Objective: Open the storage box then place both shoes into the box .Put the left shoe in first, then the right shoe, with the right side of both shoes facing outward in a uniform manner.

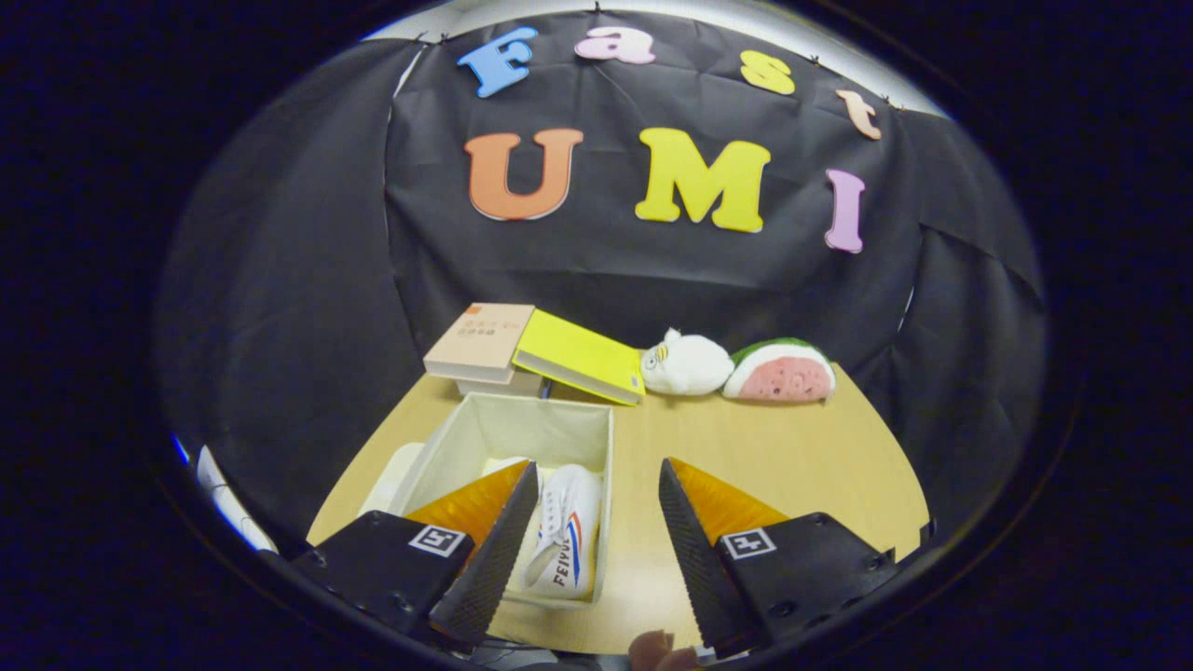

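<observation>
Nearest of all, a fingertip (652, 646) of the person's hand shows just below the gripper (596, 522), whose two fingers stand wide apart with nothing between them but open air; it is released, holding nothing and touching nothing.

Just ahead of the fingers, and mostly behind the left one, sits the open storage box (596, 438), a pale fabric bin with its lid off; what looks like that lid (391, 477) lies flat beside its left wall, though the left finger hides much of it. Inside the box a white shoe (567, 531) with red and blue stripes lies along the right wall, its long axis running away from the gripper, striped flank turned up and outward; a second pale shape (508, 463) beside it, deeper in and partly covered by the left finger, may be the other shoe, but I cannot tell for sure. So the box lies ahead and slightly left of the gripper's centre line, below it, with the visible shoe nearly in line with the gap between the fingers.

If both shoes are indeed in, the placing looks finished or close to it.

Beyond the box, on the wooden table (792, 457), stand a tan book (480, 340) and a yellow book (580, 356) leaning on it; further right, a white plush toy (685, 363) and a watermelon-slice plush (783, 371) rest against the wall.
</observation>
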{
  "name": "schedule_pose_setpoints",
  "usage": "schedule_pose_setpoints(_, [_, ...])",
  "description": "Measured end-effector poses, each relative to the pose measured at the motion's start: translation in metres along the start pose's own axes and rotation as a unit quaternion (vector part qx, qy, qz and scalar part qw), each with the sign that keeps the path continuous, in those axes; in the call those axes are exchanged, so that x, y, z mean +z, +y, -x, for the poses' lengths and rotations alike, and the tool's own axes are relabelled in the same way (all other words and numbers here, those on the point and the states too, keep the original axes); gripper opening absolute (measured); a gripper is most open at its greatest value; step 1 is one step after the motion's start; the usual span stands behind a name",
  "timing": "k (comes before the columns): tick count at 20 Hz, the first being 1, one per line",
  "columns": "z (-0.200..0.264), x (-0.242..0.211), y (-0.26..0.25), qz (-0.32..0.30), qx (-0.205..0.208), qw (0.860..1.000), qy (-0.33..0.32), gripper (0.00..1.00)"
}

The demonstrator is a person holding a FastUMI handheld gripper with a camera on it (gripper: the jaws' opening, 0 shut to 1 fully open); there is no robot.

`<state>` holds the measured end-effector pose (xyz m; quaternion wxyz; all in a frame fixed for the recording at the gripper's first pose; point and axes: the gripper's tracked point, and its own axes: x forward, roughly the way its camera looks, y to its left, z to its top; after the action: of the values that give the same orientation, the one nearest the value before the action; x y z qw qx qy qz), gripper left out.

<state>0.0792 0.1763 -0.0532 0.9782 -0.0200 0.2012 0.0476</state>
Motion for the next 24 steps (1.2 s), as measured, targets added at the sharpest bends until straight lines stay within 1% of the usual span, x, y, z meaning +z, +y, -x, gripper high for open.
schedule_pose_setpoints(1, [0.011,0.004,-0.008,-0.001,0.005,1.000,-0.018,0.85])
schedule_pose_setpoints(2, [0.020,0.009,-0.018,-0.001,0.010,0.999,-0.031,0.93])
schedule_pose_setpoints(3, [0.025,0.008,-0.029,-0.005,0.009,0.999,-0.041,1.00])
schedule_pose_setpoints(5, [0.055,0.006,-0.056,-0.015,0.004,0.999,-0.052,1.00])
schedule_pose_setpoints(6, [0.063,0.005,-0.070,-0.021,0.000,0.998,-0.060,1.00])
schedule_pose_setpoints(8, [0.084,0.003,-0.100,-0.030,-0.006,0.995,-0.090,1.00])
schedule_pose_setpoints(11, [0.117,-0.004,-0.135,-0.020,-0.014,0.991,-0.131,1.00])
schedule_pose_setpoints(13, [0.147,-0.007,-0.155,-0.009,-0.022,0.986,-0.163,1.00])
schedule_pose_setpoints(15, [0.175,-0.008,-0.167,0.002,-0.020,0.978,-0.205,1.00])
schedule_pose_setpoints(17, [0.198,-0.015,-0.181,0.007,-0.027,0.973,-0.230,1.00])
schedule_pose_setpoints(19, [0.217,-0.021,-0.193,-0.003,-0.035,0.970,-0.241,1.00])
schedule_pose_setpoints(21, [0.228,-0.028,-0.199,-0.012,-0.036,0.970,-0.240,1.00])
schedule_pose_setpoints(24, [0.229,-0.037,-0.208,-0.017,-0.053,0.973,-0.223,1.00])
